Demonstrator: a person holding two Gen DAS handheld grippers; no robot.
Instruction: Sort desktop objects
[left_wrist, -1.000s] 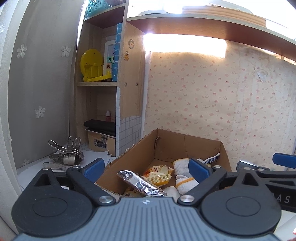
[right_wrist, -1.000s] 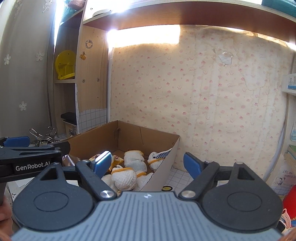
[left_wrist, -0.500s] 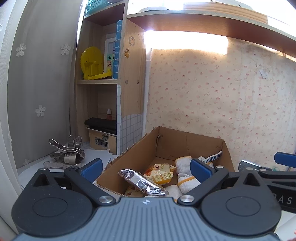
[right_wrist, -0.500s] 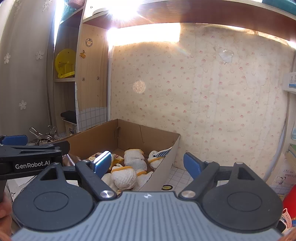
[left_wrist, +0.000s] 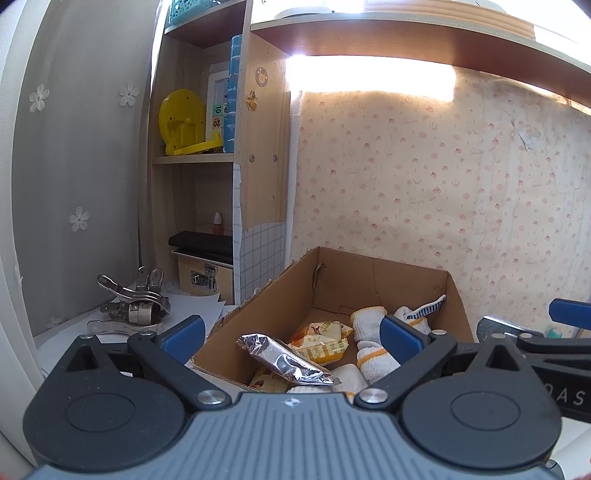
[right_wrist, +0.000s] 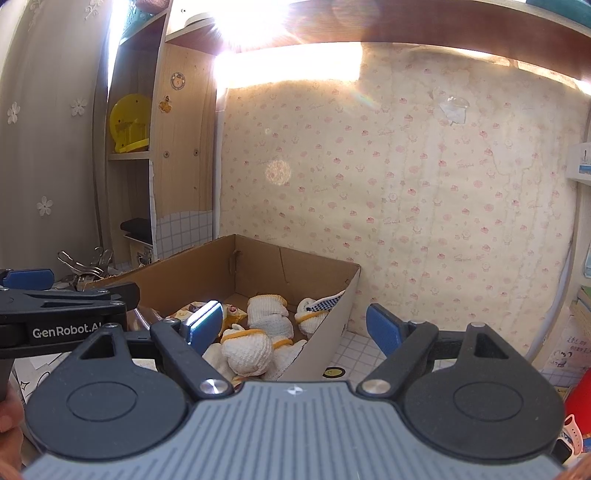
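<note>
An open cardboard box (left_wrist: 280, 295) stands on the desk and also shows in the right wrist view (right_wrist: 325, 328). It holds a silver foil packet (left_wrist: 284, 360), yellow snack packets (left_wrist: 321, 339) and several rolled white socks with yellow bands (right_wrist: 247, 350). My left gripper (left_wrist: 291, 334) is open and empty, just short of the box's near edge. My right gripper (right_wrist: 295, 325) is open and empty above the box's right wall. Each gripper shows at the edge of the other's view.
Metal clips (left_wrist: 133, 306) lie on white paper at the left. A wooden shelf unit (left_wrist: 207, 158) holds a yellow toy (left_wrist: 183, 125) and a small latched case (left_wrist: 205, 273). Papered wall stands behind. Checked desk surface (right_wrist: 354, 350) lies right of the box.
Both views have tilted slightly upward, so the box sits a little lower in frame. Both grippers stay open and empty.
</note>
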